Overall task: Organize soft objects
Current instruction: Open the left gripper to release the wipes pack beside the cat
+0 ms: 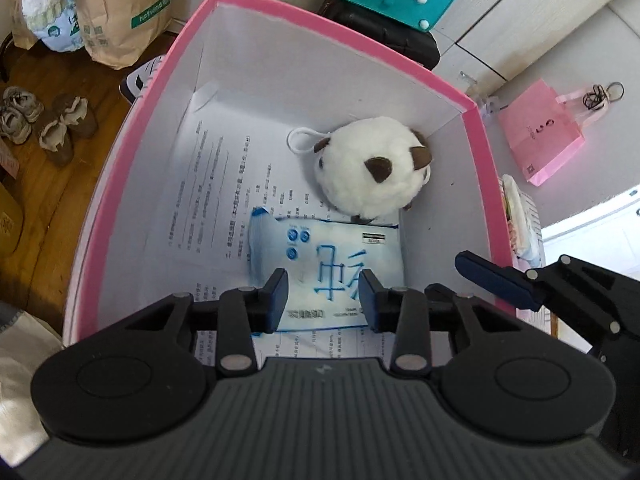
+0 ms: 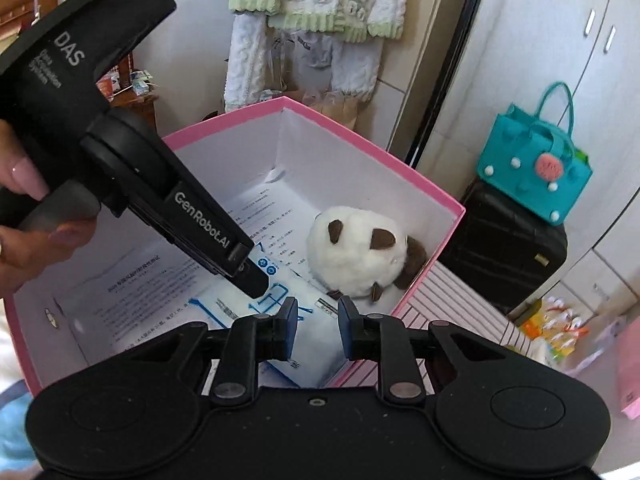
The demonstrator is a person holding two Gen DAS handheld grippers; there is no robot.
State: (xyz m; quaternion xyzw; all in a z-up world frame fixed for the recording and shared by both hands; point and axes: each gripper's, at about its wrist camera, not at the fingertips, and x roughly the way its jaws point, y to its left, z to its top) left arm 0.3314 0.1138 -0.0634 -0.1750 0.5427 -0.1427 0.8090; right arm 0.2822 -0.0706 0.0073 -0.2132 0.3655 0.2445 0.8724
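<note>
A pink box (image 1: 140,112) with white inner walls holds a round white plush toy (image 1: 368,168) with brown ears and a blue-and-white soft tissue pack (image 1: 328,268), both lying on printed paper sheets (image 1: 224,184). My left gripper (image 1: 323,286) is open just above the pack, its jaws straddling it without gripping. My right gripper (image 2: 318,312) is open and empty over the box's near edge. In the right wrist view the box (image 2: 360,144), plush (image 2: 356,256) and pack (image 2: 304,304) show, and the left gripper reaches down into the box from the left.
A teal felt handbag (image 2: 536,172) sits on a black suitcase (image 2: 508,256) beyond the box. Paper bags (image 1: 120,12) and shoes (image 1: 36,120) stand on the wooden floor at left. A small pink bag (image 1: 540,136) lies at right. Fluffy clothes (image 2: 312,20) hang behind.
</note>
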